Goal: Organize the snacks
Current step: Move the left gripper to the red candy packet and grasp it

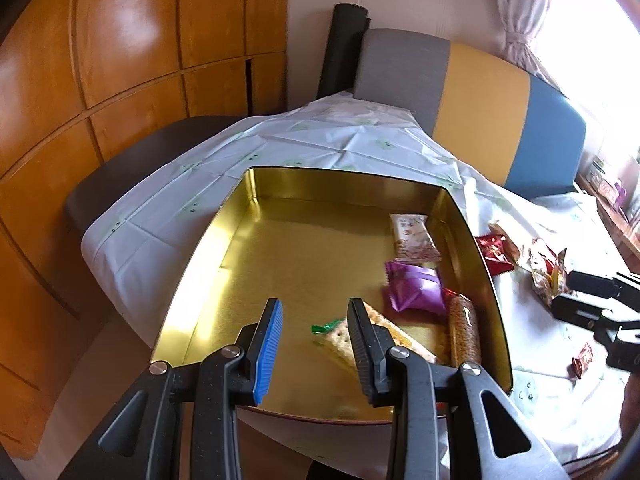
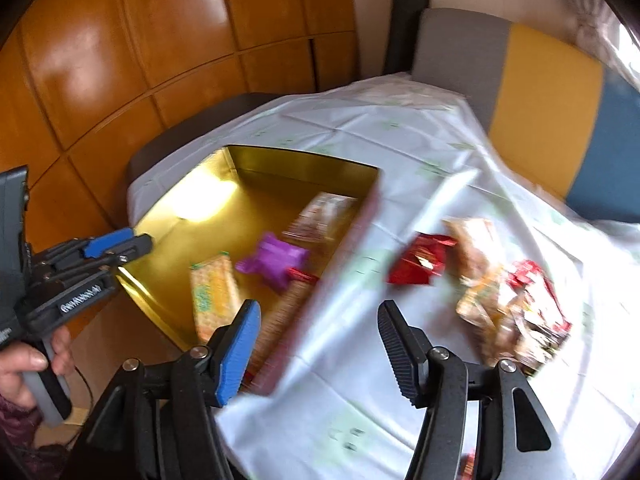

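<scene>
— Gold tin (image 1: 256, 248) on the worktop (image 2: 400, 152): what's inside?
— Purple packet (image 1: 416, 288), crackers (image 1: 340, 336). More snacks (image 2: 508, 296) lie right of it.
— Fingers?
— Left gripper (image 1: 316, 344) and right gripper (image 2: 320, 344): both apart, empty.

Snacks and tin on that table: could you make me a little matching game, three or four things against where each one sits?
Things:
1. purple packet
2. red packet
3. cracker pack
4. gold tin

Places:
A. on the tablecloth, outside the tin
B. in the tin, near its right wall
C. on the tablecloth, holding snacks
D. in the tin, at the near end, left of the purple one

Pairs: 1-B, 2-A, 3-D, 4-C
</scene>
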The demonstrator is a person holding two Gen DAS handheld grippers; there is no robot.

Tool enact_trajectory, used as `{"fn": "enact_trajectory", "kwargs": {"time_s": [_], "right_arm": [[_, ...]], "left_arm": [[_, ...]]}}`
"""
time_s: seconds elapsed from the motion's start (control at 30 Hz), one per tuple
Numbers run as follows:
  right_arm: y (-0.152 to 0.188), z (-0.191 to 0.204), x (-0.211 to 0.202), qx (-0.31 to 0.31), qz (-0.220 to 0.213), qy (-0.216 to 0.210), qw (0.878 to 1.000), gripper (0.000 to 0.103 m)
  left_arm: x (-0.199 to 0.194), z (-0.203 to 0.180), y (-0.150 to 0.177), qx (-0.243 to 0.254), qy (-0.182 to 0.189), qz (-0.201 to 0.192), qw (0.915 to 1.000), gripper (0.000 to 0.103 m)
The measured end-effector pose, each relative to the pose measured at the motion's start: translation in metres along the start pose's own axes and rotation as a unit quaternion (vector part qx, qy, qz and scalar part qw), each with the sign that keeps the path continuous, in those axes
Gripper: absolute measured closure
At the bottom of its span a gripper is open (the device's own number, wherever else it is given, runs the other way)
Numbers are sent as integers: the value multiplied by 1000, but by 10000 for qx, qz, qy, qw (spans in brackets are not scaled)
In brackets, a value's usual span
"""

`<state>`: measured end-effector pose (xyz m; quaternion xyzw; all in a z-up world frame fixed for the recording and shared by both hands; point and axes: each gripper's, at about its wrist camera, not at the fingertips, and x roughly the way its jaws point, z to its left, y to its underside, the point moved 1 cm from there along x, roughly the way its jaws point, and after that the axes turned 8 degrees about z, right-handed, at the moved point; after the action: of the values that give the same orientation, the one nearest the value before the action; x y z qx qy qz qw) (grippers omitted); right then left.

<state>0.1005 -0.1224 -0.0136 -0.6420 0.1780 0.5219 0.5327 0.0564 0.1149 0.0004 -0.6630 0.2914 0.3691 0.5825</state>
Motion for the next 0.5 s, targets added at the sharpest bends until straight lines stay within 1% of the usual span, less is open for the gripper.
{"fn": "enact_trajectory", "kwargs": {"time_s": [0.27, 0.43, 0.5], "right_arm": [[29, -68, -15, 476, 122, 556, 9972, 41], [47, -111, -24, 711, 257, 952, 9926, 41], [54, -130, -26, 838, 309, 1094, 9900, 39]], "left_arm": [[-1, -24, 1, 340, 48, 60, 9994, 69], [0, -39, 1, 539, 67, 95, 9985, 69], [1, -46, 1, 642, 94, 119, 9978, 69]]}}
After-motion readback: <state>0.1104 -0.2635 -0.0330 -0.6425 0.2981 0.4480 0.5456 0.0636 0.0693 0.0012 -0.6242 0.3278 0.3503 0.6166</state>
